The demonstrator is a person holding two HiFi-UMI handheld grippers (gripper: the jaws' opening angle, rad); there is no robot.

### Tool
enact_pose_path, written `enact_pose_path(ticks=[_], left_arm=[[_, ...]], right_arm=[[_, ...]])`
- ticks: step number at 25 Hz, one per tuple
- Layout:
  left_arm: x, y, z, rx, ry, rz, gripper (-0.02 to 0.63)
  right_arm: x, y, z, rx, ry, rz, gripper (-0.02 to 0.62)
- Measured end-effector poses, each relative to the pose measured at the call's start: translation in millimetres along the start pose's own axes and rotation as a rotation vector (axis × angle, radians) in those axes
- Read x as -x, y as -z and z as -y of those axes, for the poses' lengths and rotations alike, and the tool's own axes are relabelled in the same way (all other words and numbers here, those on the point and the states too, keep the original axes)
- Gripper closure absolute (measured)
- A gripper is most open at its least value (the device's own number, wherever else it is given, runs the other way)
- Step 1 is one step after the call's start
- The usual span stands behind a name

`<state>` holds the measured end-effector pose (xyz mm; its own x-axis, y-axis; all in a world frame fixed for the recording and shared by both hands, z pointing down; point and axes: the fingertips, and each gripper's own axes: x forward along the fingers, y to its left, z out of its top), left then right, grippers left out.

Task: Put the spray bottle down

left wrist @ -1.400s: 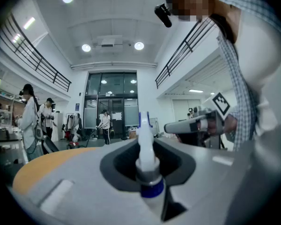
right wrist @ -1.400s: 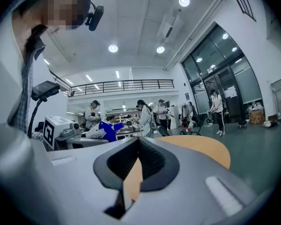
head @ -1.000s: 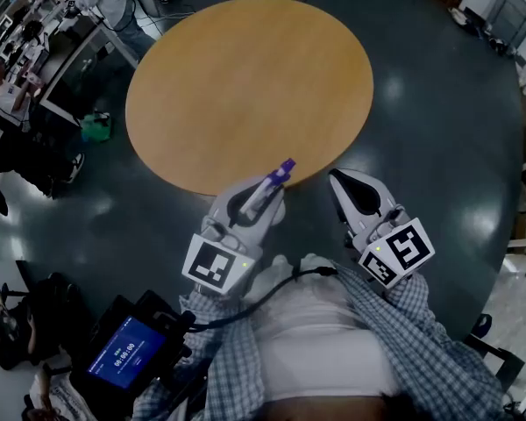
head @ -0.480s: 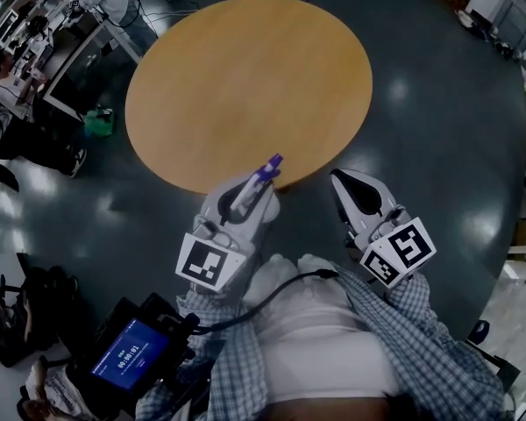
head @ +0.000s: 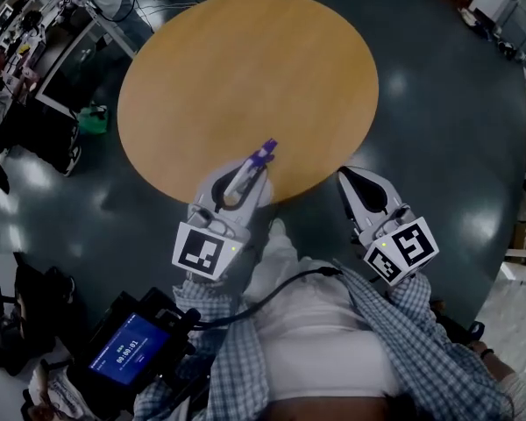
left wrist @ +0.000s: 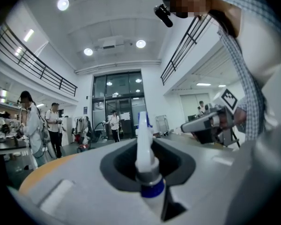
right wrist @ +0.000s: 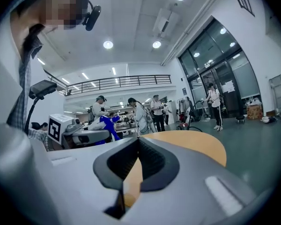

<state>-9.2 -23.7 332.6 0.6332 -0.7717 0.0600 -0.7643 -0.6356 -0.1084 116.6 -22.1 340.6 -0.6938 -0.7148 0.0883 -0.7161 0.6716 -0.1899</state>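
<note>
**Head view, read left to right.** At about 7 o'clock from the centre of the round table (head: 245,68), the left gripper (head: 250,178) is clamped on the spray bottle (head: 261,154). The left gripper view confirms the grip: the white neck and blue collar sit pinched between the two jaws, and the nozzle projects beyond them. The bottle's long axis follows the gripper's own line and points toward roughly 1 o'clock in the head view. Its purple-tipped spray head leads, and its body is buried between the jaws. The spray head and jaw tips overlap the table's near rim at its 6 o'clock edge, while the bare wooden top stretches beyond toward 12 o'clock. Height above the wood cannot be read from this view. To the right, near the rim's 5 o'clock sector, the right gripper (head: 352,181) has its jaws together with nothing between them; only a sliver of tabletop shows through the slit behind the tips in its own view. It lies well apart from the bottle. The left hand alone carries the task's object and is thus the nearer arm by default. Since the bottle lies along a level gripper, setting it down probably calls for a short advance toward 12 o'clock. It would then either be lowered onto its side or tipped upright before release.
</note>
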Motion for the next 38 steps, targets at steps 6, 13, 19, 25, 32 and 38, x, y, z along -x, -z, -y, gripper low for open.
enact_pose_path(ticks=[6, 13, 19, 25, 32, 38], left_arm=[[-29, 17, -52, 0.02, 0.025, -0.01, 0.535], [-71, 26, -95, 0.028, 0.072, -0.016, 0.535], [-84, 41, -108, 0.046, 0.08, -0.028, 0.534], [-87, 54, -114, 0.07, 0.08, -0.009, 0.534], [-88, 54, -112, 0.088, 0.119, 0.005, 0.526], [-94, 57, -107, 0.095, 0.142, 0.001, 0.492]], right_arm=[[-62, -9, 12, 0.016, 0.001, 0.004, 0.592], [-100, -11, 38, 0.001, 0.048, -0.03, 0.592], [-112, -6, 53, -0.007, 0.075, -0.053, 0.592], [-126, 6, 61, -0.01, 0.062, -0.079, 0.592], [-135, 9, 57, -0.013, 0.035, -0.086, 0.592], [-134, 10, 60, -0.014, 0.038, -0.08, 0.592]])
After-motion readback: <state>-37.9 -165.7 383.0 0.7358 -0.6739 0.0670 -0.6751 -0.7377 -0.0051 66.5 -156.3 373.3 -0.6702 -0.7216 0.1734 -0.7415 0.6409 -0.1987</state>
